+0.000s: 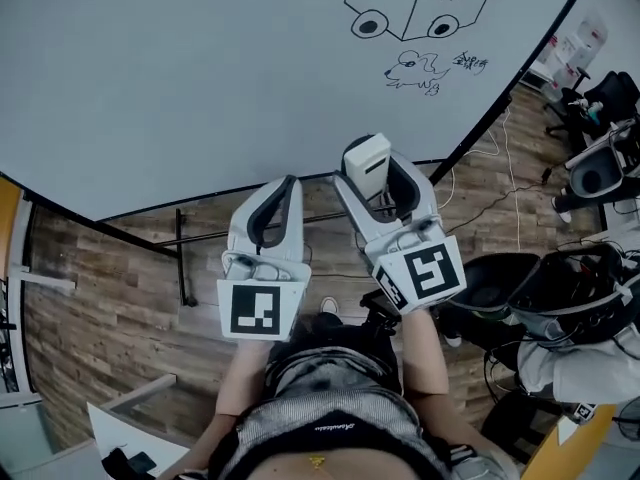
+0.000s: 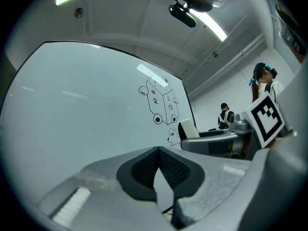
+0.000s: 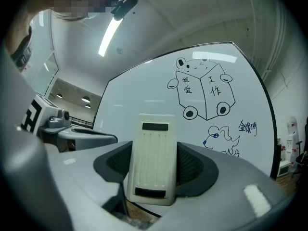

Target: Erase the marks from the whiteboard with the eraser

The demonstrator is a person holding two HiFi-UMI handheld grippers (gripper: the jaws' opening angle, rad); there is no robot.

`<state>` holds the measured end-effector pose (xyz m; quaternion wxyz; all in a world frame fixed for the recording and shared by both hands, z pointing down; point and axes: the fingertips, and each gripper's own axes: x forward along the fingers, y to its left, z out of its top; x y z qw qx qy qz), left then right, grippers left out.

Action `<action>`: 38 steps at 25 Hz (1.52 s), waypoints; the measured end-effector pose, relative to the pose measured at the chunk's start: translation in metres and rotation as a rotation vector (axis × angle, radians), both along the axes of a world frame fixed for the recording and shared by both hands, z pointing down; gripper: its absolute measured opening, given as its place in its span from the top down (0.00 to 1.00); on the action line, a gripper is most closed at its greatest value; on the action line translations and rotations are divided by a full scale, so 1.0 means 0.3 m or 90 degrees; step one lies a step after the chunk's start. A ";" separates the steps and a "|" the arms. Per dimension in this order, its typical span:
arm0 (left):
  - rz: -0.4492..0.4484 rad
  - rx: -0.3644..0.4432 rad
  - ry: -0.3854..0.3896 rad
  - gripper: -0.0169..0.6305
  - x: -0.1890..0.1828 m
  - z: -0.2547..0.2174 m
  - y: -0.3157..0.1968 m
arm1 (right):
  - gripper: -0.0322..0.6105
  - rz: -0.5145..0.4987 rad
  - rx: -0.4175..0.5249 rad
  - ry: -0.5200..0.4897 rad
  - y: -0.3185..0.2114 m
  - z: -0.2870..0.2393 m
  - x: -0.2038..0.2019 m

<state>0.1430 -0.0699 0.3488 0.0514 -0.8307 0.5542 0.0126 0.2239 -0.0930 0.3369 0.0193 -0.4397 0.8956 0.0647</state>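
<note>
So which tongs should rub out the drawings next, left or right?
Right, I'd say. The right tongs are shut on the eraser, and the drawings sit on that side of the whiteboard. The left tongs are shut with nothing in them.

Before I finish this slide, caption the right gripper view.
Right gripper clamps the eraser, facing the whiteboard with its cartoon box and mouse sketch.

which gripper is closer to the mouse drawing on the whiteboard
Right. The right gripper, holding the eraser, is just below and left of the mouse drawing; the left gripper, shut and empty, is further left and lower.
</note>
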 end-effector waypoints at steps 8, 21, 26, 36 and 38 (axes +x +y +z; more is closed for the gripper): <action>0.005 -0.029 -0.015 0.97 0.020 0.057 -0.066 | 0.53 -0.010 0.002 -0.007 -0.030 0.039 0.009; 0.030 -0.026 -0.022 0.97 -0.084 0.028 -0.137 | 0.53 0.015 0.029 -0.023 -0.126 -0.036 -0.103; 0.035 -0.024 -0.018 0.97 -0.191 0.037 -0.163 | 0.53 0.023 0.057 -0.002 -0.178 -0.055 -0.228; 0.063 -0.029 -0.016 0.97 -0.246 0.048 -0.245 | 0.53 0.056 0.066 0.011 -0.236 -0.036 -0.287; 0.063 -0.029 -0.002 0.97 -0.226 0.048 -0.270 | 0.53 0.058 0.067 0.010 -0.252 -0.028 -0.259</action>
